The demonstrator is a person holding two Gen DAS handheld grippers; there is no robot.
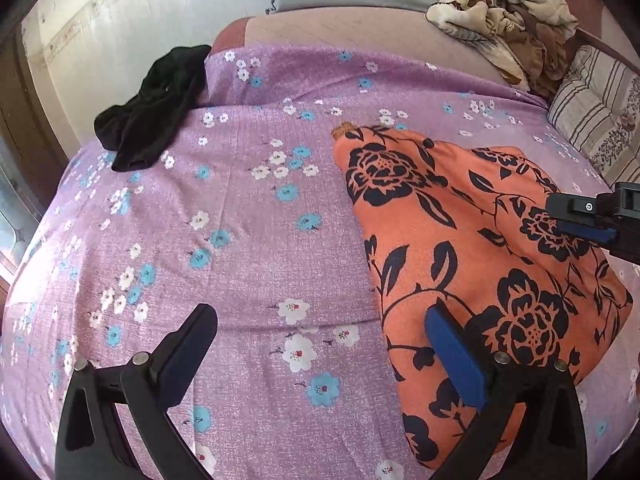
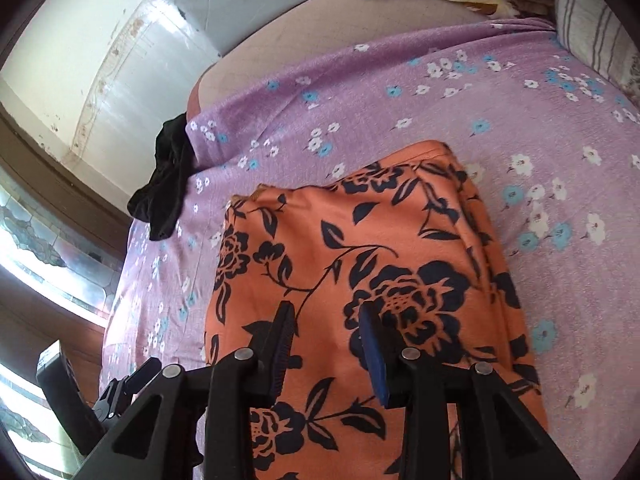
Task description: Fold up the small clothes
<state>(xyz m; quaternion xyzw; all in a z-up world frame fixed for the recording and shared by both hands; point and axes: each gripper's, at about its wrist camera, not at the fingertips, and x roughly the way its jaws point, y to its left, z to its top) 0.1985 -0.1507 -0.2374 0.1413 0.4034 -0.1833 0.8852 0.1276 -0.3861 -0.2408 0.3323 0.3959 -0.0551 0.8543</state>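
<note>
1. Orange garment (image 1: pixel 472 264) with a black flower print lies folded on the purple sheet (image 1: pixel 248 216), toward the sheet's right side in the left wrist view. Looks like a rough rectangle with layered edges along its far and right sides.
2. Left gripper (image 1: pixel 320 344): jaws wide apart, nothing between them. Left finger is over bare sheet; the right finger with the blue pad (image 1: pixel 456 356) is over the garment's near-left edge. Can't tell if the pad touches the cloth.
3. Right gripper (image 2: pixel 326 344): jaws narrow but apart, gap visible between the fingers, no cloth pinched in it. It sits over the near part of the garment, pointing down at the big flower. Contact with the cloth: can't tell.
4. In the left wrist view the right gripper's tip comes in from the right edge, over the garment's right side.
5. Black garment (image 1: pixel 152 108) lies crumpled at the sheet's far-left edge, partly off it, well apart from the orange one.
6. Crumpled floral blanket (image 1: pixel 504 12) at the far-right corner of the bed; striped pillow (image 1: pixel 596 108) just below it at the right edge.
</note>
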